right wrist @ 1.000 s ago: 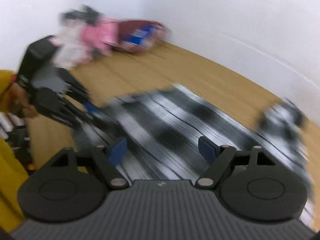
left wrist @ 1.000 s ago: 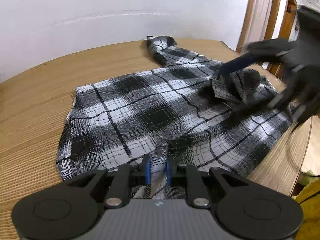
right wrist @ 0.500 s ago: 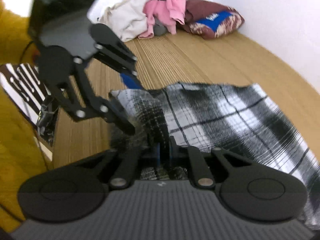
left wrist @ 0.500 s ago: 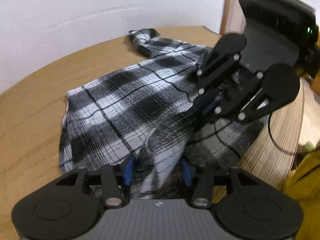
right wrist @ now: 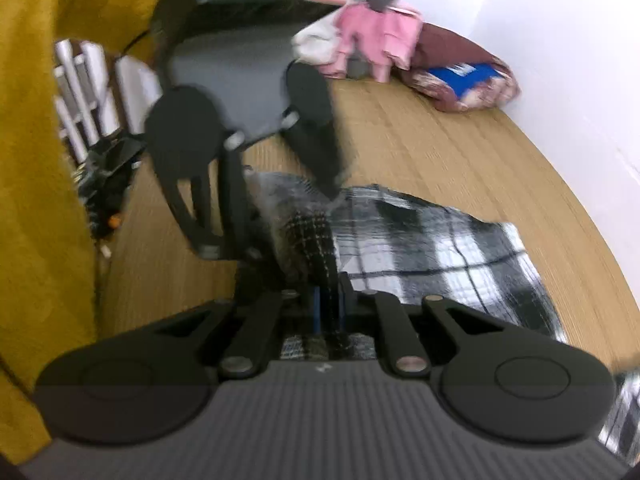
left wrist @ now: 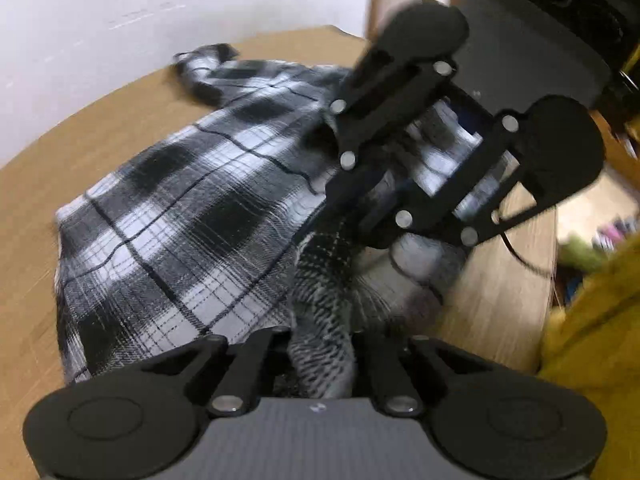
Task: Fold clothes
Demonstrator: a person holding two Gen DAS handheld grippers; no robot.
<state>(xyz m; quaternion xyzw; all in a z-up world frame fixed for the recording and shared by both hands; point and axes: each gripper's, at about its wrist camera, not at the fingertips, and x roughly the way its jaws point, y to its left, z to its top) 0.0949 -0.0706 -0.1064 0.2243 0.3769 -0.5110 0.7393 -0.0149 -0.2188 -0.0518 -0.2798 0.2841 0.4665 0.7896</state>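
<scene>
A soft, woven plaid shirt (left wrist: 192,216) of matt cloth is seen on a desk (left wrist: 32,208) of matt, fine-grained wood — each gripper (left wrist: 320,344) (right wrist: 326,304) is made of matt black plastic with dull metal rivets.

Wood-grain table (left wrist: 60,184) in front of me, against a white wall. Plaid shirt (left wrist: 180,216) lies spread on it, one edge lifted near my side. At the far corner, a heap of clothes (right wrist: 360,36) plus a maroon bundle (right wrist: 460,76), well apart from the shirt.
</scene>
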